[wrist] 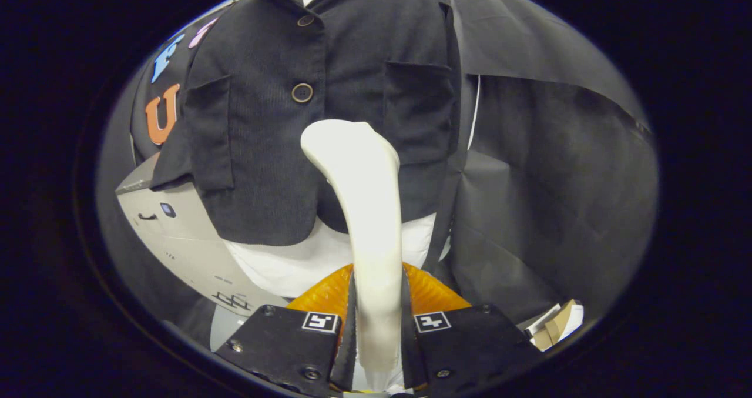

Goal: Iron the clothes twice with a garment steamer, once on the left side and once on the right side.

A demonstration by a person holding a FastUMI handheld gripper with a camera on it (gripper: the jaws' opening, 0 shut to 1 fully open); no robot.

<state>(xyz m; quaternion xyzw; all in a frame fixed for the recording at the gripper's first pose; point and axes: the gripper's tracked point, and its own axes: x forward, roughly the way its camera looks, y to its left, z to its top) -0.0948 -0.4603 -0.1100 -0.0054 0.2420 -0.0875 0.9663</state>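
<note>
A black short-sleeved shirt (282,121) with round buttons and two chest pockets hangs on a white torso form (294,266) straight ahead. My gripper (378,321) is shut on the handle of a white garment steamer (367,210), which rises between the fingers. The steamer's head sits against the shirt just below its right chest pocket, beside the buttoned front. An orange part of the steamer (429,295) shows just beyond the fingers, at the foot of the handle.
Black cloth (540,198) hangs to the right of the shirt, close behind it. A grey panel (182,233) stands to the lower left of the shirt. A small cardboard and white piece (558,324) lies at the lower right.
</note>
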